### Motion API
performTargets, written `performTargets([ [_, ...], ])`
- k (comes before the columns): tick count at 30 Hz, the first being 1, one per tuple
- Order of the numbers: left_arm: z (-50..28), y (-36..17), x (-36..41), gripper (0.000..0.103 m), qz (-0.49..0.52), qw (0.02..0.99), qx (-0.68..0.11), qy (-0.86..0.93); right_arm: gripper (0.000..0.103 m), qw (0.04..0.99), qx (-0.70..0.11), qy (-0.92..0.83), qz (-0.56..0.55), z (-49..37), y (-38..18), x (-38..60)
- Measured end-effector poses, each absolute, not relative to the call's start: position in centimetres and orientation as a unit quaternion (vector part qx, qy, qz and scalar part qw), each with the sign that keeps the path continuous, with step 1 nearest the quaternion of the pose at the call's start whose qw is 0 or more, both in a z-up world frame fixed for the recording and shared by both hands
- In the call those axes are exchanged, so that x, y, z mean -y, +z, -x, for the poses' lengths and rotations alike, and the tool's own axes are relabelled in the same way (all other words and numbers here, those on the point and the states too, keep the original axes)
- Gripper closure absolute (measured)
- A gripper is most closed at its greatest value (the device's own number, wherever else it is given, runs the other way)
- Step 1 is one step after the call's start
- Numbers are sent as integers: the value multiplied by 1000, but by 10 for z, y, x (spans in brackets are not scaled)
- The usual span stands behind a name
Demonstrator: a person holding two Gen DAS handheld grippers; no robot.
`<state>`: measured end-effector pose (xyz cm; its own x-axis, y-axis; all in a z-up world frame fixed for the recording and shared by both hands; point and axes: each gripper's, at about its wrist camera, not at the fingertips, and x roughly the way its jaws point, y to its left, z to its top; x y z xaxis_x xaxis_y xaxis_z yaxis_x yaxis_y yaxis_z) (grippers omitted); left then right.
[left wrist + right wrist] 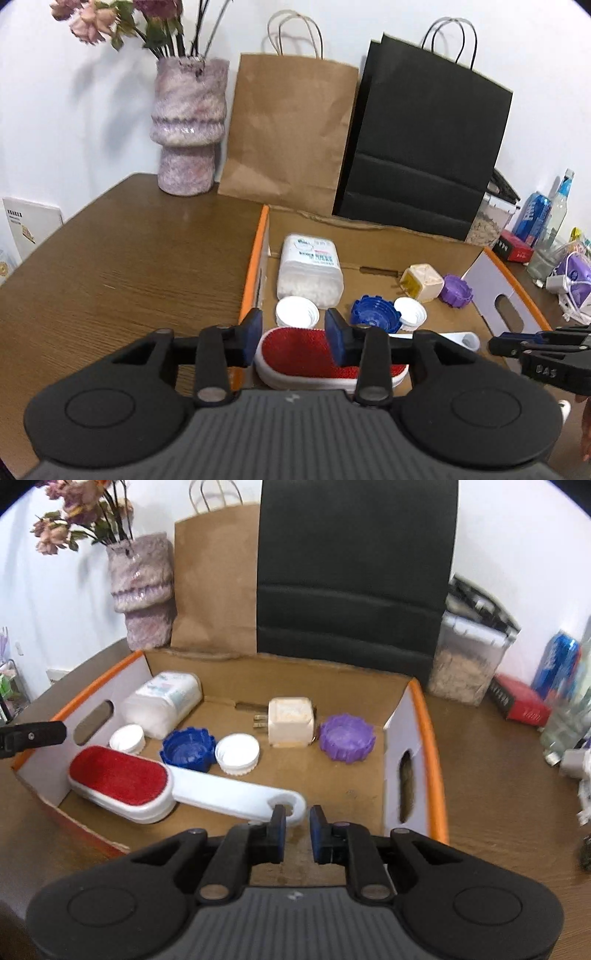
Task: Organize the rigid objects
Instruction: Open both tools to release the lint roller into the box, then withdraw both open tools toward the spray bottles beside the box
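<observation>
A cardboard box (253,266) (430,738) with orange rims holds a red-and-white lint brush (291,356) (118,779), a cotton swab tub (308,266) (162,705), two white caps (297,312) (238,755), a blue cap (375,314) (188,749), a purple cap (458,290) (347,742) and a cream plug adapter (423,282) (291,720). My left gripper (294,338) hovers open above the brush head, gripping nothing. My right gripper (298,823) (495,345) has its jaws nearly together with nothing between them. The brush handle's end lies just ahead of its left fingertip.
Behind the box stand a mottled purple vase (186,129) with flowers, a brown paper bag (288,129) and a black paper bag (424,140). At the right are a clear lidded container (469,657), a blue can (557,661), a red packet (521,701) and a bottle (557,206).
</observation>
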<state>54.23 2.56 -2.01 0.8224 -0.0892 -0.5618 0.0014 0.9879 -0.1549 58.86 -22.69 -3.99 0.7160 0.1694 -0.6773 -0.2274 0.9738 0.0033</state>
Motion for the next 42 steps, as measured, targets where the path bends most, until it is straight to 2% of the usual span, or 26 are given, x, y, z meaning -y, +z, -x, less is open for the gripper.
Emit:
performTargets([
  [5,-501,8,-27,51,59,966,-251,-26,82,947,-300,114,20,-546,1,243],
  [7,-477,18,-23,46,41,974,-223,-26,69,956,-268,118,16,-521,15,247],
  [9,-447,27,-17,38,23,981,-193,-24,62,966,-229,122,17,-490,26,250],
  [15,-358,42,-3,32,19,992,-120,-25,45,984,-124,122,25,-391,38,252],
  [17,-327,44,1,28,19,995,-93,-27,41,987,-102,123,19,-365,36,254],
  [20,-286,42,4,27,29,996,-75,-33,38,990,-73,120,1,-321,30,258],
  [22,-261,37,5,25,30,997,-67,-36,30,991,-62,117,-7,-296,22,260],
  [25,-221,24,3,24,36,997,-52,-33,28,992,-52,114,-9,-253,6,261],
  [32,-155,-5,-2,23,46,995,-82,-42,25,992,-71,104,-27,-180,-33,267],
  [42,-177,-14,18,24,20,992,-101,-71,25,991,-88,103,-13,-196,-39,282],
])
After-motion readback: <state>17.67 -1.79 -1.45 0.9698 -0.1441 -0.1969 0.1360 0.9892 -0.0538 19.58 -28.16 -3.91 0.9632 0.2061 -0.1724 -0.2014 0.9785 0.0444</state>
